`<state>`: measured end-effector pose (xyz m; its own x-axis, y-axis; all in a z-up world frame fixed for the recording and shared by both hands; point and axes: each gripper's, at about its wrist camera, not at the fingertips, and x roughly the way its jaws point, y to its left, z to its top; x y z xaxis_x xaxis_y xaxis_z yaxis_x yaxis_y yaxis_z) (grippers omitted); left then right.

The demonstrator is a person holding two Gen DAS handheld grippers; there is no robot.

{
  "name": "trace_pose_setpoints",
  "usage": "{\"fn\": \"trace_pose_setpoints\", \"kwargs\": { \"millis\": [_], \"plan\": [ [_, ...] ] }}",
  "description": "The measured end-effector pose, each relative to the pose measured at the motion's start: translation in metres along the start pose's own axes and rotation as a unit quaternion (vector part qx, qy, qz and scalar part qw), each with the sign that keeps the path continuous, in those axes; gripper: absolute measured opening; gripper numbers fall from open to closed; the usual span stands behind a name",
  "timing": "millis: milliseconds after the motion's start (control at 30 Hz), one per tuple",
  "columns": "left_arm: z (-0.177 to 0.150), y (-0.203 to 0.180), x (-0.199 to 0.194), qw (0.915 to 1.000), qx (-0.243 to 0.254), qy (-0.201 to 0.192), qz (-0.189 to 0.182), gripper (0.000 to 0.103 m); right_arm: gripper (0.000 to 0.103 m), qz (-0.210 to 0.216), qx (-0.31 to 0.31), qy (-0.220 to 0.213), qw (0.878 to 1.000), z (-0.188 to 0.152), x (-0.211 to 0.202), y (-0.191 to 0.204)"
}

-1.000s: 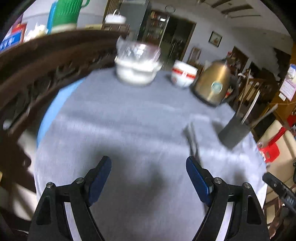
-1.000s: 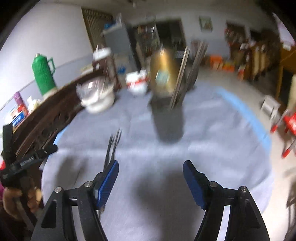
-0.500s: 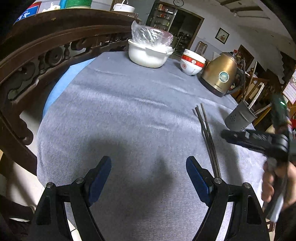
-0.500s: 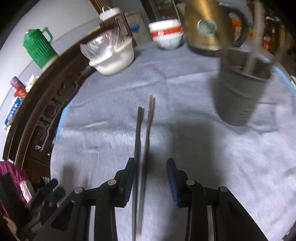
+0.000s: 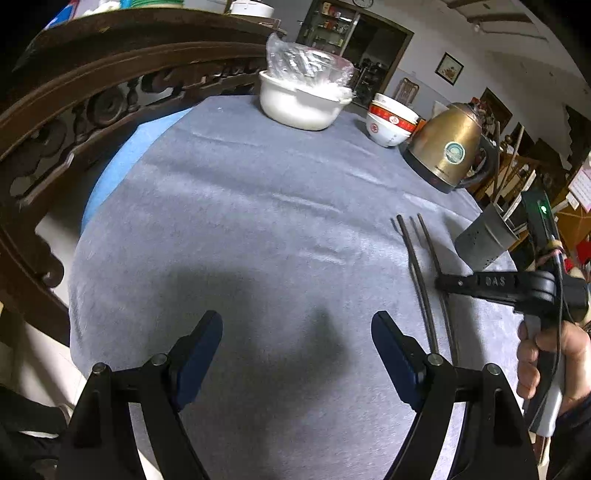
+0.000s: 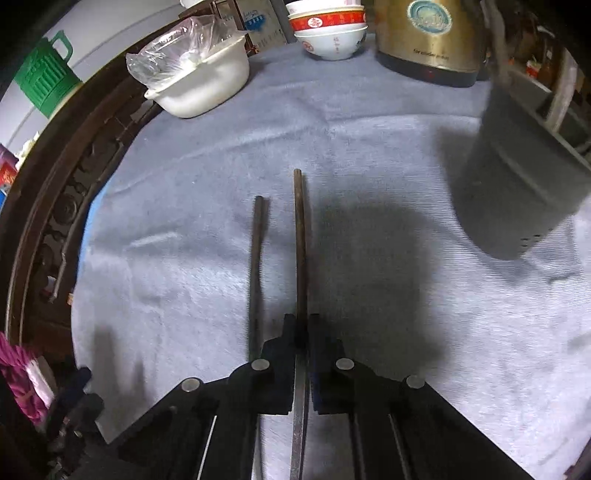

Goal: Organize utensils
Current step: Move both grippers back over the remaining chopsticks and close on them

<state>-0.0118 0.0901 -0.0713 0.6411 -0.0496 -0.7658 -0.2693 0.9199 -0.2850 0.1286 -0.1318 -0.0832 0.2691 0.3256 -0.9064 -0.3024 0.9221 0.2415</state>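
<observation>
two chopsticks [image 6: 301, 251] lie side by side on the tabletop [image 6: 369, 332], running away from the right tool [image 6: 302, 332]. the right-hand chopstick sits between that tool's pads; the other [image 6: 257, 258] lies just to its left. a utensil holder [image 6: 524, 192] stands to the right of the chopsticks. behind them, along the far edge, stand a covered pot [image 6: 199, 81] at left, stacked bowls [image 6: 328, 29] in the middle and a kettle [image 6: 428, 37] at right. the left tool [image 5: 295, 354] hovers left of the chopsticks.

Both wrist views look steeply down, close over the cloth [image 5: 240, 221]; both show the chopsticks [image 6: 301, 251] and kettle [image 5: 448, 147].
</observation>
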Motion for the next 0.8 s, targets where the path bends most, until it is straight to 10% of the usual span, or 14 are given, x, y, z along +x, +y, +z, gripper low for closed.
{"fn": "trace_pose_setpoints", "kwargs": {
  "millis": [600,800],
  "plan": [
    [0.058,-0.135,0.082,0.9912,0.084,0.08,0.063,0.083,0.006,0.031,0.068,-0.028,0.997,-0.027,-0.035,-0.082],
    [0.058,-0.136,0.103,0.9862,0.095,0.109,0.081,0.036,0.006,0.042,0.078,-0.03,0.996,-0.033,-0.036,-0.086]
  ]
}}
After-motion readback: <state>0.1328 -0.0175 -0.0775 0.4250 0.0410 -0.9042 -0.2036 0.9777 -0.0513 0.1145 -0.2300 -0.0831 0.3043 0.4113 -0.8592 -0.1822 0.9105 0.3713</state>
